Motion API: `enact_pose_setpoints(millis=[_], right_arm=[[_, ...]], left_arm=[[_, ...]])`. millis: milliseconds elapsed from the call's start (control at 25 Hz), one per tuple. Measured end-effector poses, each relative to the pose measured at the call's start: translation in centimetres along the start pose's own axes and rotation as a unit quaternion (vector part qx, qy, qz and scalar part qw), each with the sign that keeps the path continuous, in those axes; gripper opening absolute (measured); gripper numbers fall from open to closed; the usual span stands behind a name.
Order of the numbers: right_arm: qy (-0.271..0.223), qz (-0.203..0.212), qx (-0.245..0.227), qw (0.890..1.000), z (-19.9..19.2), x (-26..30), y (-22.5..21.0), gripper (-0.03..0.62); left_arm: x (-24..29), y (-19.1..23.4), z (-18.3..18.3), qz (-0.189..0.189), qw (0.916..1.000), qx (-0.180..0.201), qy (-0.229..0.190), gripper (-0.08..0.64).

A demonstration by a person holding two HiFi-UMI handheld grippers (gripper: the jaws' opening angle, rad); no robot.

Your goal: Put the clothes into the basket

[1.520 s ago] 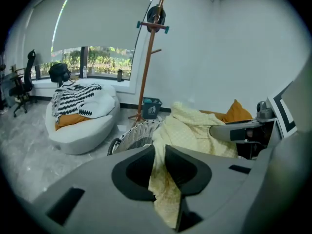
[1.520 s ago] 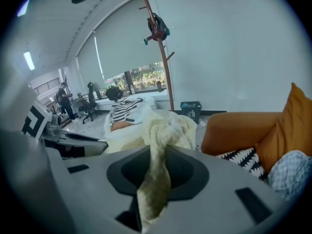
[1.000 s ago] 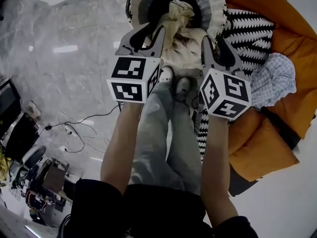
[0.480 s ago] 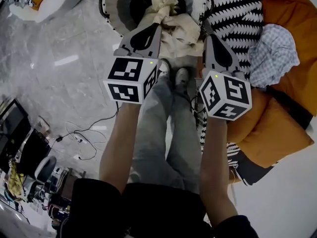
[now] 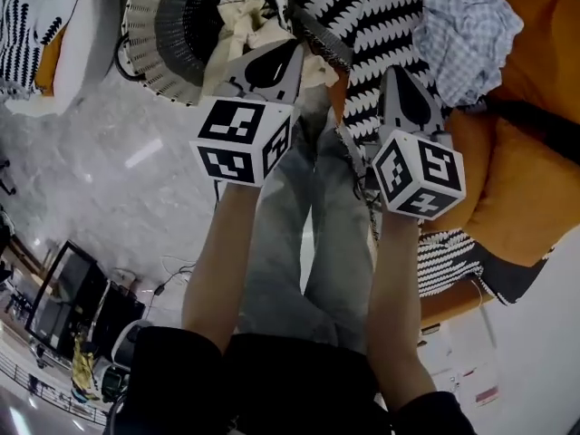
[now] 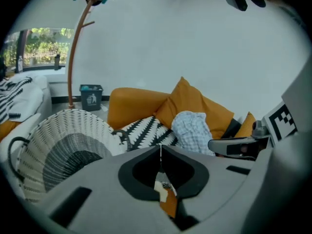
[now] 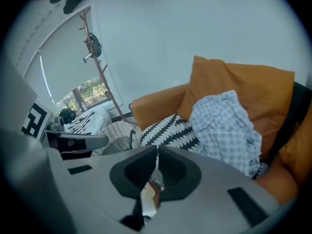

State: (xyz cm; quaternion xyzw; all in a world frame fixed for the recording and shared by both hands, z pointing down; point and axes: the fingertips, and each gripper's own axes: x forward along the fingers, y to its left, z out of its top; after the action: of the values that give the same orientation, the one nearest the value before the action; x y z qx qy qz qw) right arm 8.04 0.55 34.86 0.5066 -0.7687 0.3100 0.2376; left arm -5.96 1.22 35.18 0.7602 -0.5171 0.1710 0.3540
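Clothes lie in two places. A cream garment (image 5: pixel 243 12) is bunched inside the white woven basket (image 5: pixel 154 25), which stands on the grey marble floor (image 5: pixel 100 179) at the upper left of the head view. Part of the garment reaches the basket's right rim. Just right of the basket, along the top edge, a black-and-white zigzag cloth (image 5: pixel 376 16) spreads over the orange sofa (image 5: pixel 526 161). A blue-and-white checked shirt (image 5: pixel 462 21) lies crumpled on the sofa at the upper right, touching the zigzag cloth.

At the upper centre is the left gripper (image 5: pixel 292 51), its tips over the basket's right rim. Its jaws are pressed together with nothing between them. The right gripper (image 5: pixel 400 78) is beside it to the right, tips over the zigzag cloth and near the checked shirt. Its jaws are likewise closed and empty. The person's forearms run down from the marker cubes toward the bottom edge, with grey-trousered legs (image 5: pixel 317 234) between them.

In the left gripper view the basket fills the lower left. The zigzag cloth and checked shirt sit at the centre against an orange cushion (image 6: pixel 195 99). A thin coat stand (image 6: pixel 75 52) rises at the upper left beside a small dark bin (image 6: pixel 91 96). In the right gripper view the checked shirt takes the centre right, with the zigzag cloth on its left and the basket further left.
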Motion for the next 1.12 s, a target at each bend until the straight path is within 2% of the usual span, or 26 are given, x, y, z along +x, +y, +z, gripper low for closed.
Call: enact_pose_setpoints(millis=[160, 440, 680, 840, 920, 960, 1000, 1040, 1120], right_arm=[[-0.009, -0.043, 0.046, 0.998, -0.8, -1.6, -5.1, 0.02], [-0.025, -0.094, 0.096, 0.991, -1.2, -3.2, -13.1, 0.02], [-0.028, -0.131, 0.146, 0.98, -1.4, -4.0, -19.3, 0.02], [-0.021, -0.14, 0.149, 0.979, -1.7, -3.0, -21.7, 0.021], [-0.016, -0.138, 0.153, 0.978, -1.9, -2.5, -22.7, 0.028], [-0.01, -0.136, 0.155, 0.978, -2.1, -2.4, -23.1, 0.072], [-0.001, -0.134, 0.157, 0.979, -2.4, -2.2, -23.5, 0.176], [0.009, -0.131, 0.156, 0.979, -2.7, -2.2, -23.9, 0.23], [0.025, -0.128, 0.153, 0.98, -3.5, -2.2, -24.6, 0.242]], left_arm=[[3.2, -4.8, 0.7, -0.057, 0.9979, 0.025, 0.018, 0.012], [8.9, -11.4, 1.3, -0.101, 0.9923, 0.062, 0.038, 0.012], [13.3, -15.6, 2.1, -0.12, 0.9874, 0.086, 0.057, 0.014], [16.1, -16.8, 2.4, -0.122, 0.9847, 0.104, 0.067, 0.014], [17.4, -17.2, 2.5, -0.12, 0.9833, 0.116, 0.073, 0.042], [18.0, -17.5, 2.5, -0.119, 0.9826, 0.121, 0.076, 0.072], [18.5, -17.8, 2.6, -0.119, 0.9816, 0.125, 0.08, 0.092], [18.9, -18.1, 2.5, -0.118, 0.9807, 0.131, 0.085, 0.116], [19.8, -18.5, 2.2, -0.109, 0.9789, 0.146, 0.093, 0.17]])
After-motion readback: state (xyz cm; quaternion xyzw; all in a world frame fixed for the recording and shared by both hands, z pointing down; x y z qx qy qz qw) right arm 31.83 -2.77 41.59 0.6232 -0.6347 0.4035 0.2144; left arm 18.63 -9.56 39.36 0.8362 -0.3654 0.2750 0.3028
